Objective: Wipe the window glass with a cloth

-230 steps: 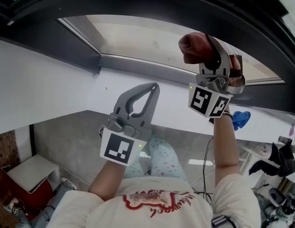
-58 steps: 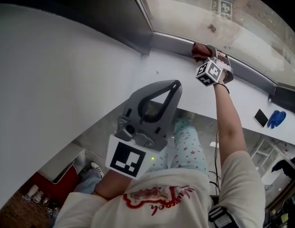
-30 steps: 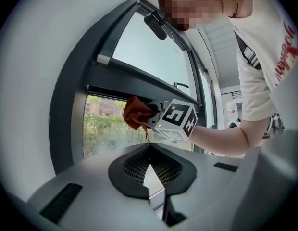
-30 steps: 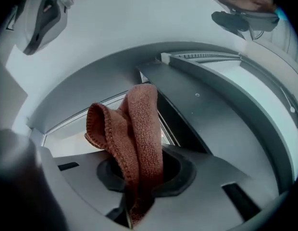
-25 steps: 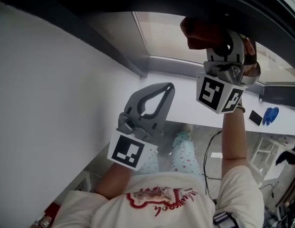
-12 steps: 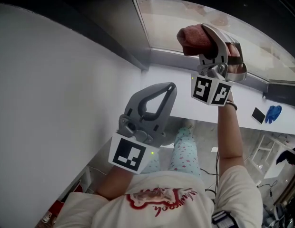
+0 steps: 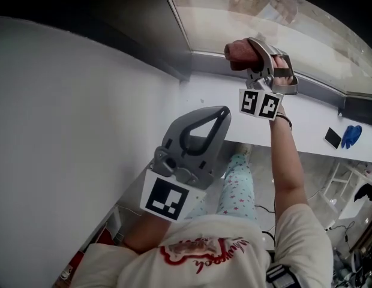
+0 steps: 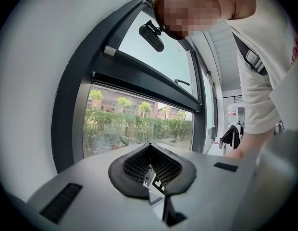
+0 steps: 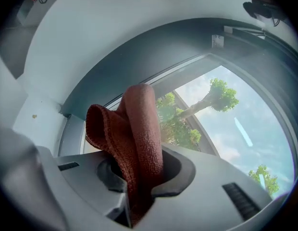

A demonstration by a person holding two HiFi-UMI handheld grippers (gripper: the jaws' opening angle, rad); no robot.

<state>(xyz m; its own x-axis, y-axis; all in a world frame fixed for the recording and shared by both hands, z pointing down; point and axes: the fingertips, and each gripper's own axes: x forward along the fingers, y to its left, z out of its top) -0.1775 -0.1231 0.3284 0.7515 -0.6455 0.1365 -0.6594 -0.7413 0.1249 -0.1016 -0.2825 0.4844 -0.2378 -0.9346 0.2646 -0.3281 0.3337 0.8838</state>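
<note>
Rust-red terry cloth (image 9: 134,138) is bunched and clamped between the jaws of the right gripper (image 7: 251,50), which is held up at arm's length by the bottom edge of the window glass (image 7: 282,23), just above the dark frame (image 7: 210,62); the head view puts the wad close against the pane, though whether it actually presses on it I cannot tell; the left gripper (image 7: 219,113) hangs low and well apart from the window, its jaws closed together on nothing, so it seems to take no part in the work; I judge the wiping to be under way along the lower strip of the glass, yet the pane shows no streaks, foam or wet patches to mark what is done, so how much remains cannot be read off; as for writing, the only marks are the black-and-white square patterns on each gripper's cube, which carry no letters; the red print on the person's shirt (image 7: 198,254) is too warped to read; no brand shows on cloth or grippers.
</note>
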